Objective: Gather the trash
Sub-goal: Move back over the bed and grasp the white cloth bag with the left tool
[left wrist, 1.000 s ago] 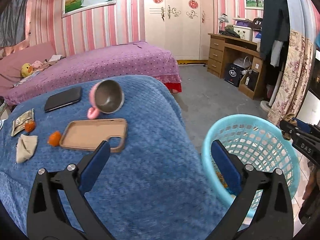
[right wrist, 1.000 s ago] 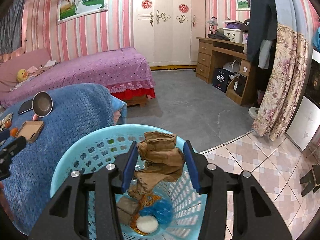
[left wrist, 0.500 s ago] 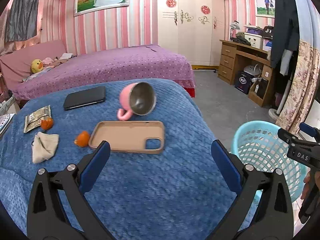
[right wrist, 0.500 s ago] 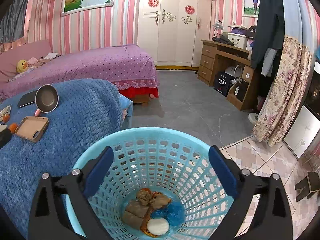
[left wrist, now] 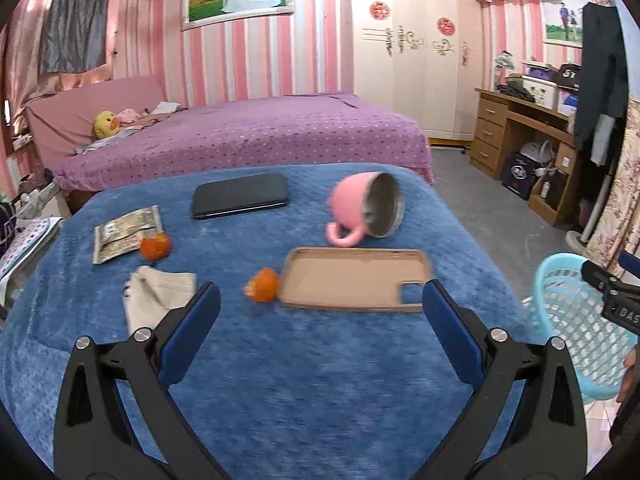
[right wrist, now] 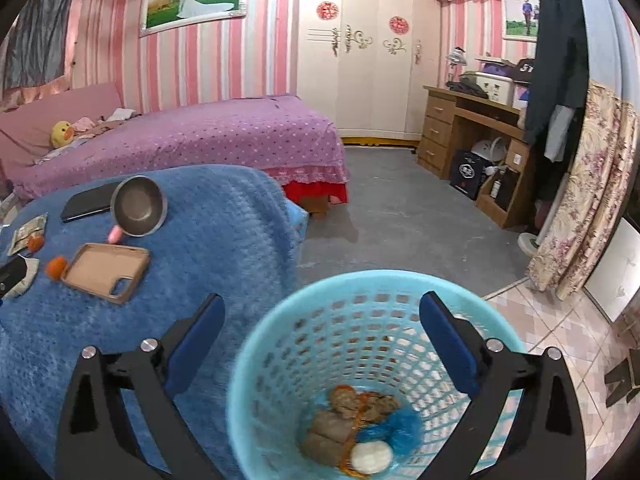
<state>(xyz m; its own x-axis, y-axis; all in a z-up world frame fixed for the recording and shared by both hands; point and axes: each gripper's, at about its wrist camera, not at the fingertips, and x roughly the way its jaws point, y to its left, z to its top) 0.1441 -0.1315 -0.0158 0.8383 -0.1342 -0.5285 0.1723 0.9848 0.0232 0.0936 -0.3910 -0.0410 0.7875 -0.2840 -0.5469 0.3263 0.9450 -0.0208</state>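
Right gripper [right wrist: 322,334] is spread wide with nothing between its blue pads, hovering over the light blue basket [right wrist: 280,328] that fills the lower centre of the right wrist view. Down in the basket's bottom sits the collected trash [right wrist: 360,420]: brown crumpled paper, a blue wad, a white round piece and some orange scraps, below and between the fingers, well clear of them. Over to the left gripper [left wrist: 320,312], jaws also released and empty, poised above the blue blanket [left wrist: 280,380]. Just beyond its fingers, at frame centre, lies an orange peel [left wrist: 263,285] touching the left end of a tan phone case [left wrist: 352,285]. A crumpled beige paper [left wrist: 158,294] lies just off the left fingertip, a second orange peel [left wrist: 155,246] further up left beside a flat wrapper [left wrist: 122,232]. A tipped pink mug [left wrist: 366,210] and a black phone [left wrist: 239,201] lie toward the far edge of the blanket. The basket shows at the right edge there.
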